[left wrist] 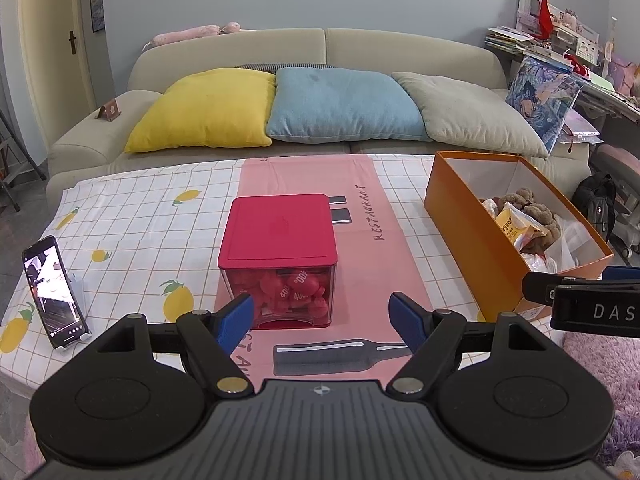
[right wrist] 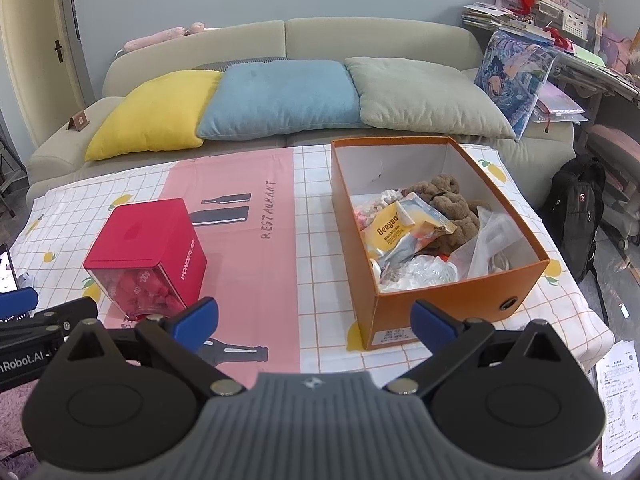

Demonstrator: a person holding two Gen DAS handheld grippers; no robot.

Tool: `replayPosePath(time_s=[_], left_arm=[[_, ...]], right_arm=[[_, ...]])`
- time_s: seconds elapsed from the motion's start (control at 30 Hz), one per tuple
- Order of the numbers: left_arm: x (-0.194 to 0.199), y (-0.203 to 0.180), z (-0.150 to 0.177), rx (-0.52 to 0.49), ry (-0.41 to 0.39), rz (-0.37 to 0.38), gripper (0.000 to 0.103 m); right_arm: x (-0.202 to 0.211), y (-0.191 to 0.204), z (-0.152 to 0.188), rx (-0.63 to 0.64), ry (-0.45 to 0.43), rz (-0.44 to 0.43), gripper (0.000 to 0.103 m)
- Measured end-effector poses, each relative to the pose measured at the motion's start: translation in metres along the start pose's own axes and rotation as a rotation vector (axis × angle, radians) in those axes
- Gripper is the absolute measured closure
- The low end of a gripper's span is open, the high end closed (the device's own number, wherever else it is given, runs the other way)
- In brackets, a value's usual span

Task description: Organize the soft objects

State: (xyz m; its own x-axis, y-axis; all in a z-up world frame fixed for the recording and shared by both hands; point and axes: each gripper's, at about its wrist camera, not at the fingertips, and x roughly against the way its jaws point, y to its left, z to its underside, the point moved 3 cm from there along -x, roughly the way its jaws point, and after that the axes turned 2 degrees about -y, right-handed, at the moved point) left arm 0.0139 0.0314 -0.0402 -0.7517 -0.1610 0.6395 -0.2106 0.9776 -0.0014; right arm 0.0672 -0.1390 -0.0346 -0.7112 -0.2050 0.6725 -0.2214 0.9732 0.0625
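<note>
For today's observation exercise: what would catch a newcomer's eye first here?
Probably the red-lidded cube of red pieces, mid-table on the pink runner. Next, the open orange box to its right, holding a brown plush toy and snack packets. Behind, yellow, blue and grey cushions line the sofa.

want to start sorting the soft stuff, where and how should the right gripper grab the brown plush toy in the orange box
Grip the brown plush toy by its raised upper bulge, coming straight down from above with the right gripper, whose jaws stand open. The orange box walls it in on every side, and the yellow snack packet lies against its near-left edge, so only the top looks free.
</note>
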Motion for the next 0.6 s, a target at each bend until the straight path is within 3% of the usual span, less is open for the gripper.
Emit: replayPosePath(time_s=[0.6], left_arm=[[-0.0017,0.0017,-0.0006,0.002,0.003,-0.002,0.013]], right_arm=[[-0.0016,0.0020,0.0004,0.018,0.006,-0.006,0.003]])
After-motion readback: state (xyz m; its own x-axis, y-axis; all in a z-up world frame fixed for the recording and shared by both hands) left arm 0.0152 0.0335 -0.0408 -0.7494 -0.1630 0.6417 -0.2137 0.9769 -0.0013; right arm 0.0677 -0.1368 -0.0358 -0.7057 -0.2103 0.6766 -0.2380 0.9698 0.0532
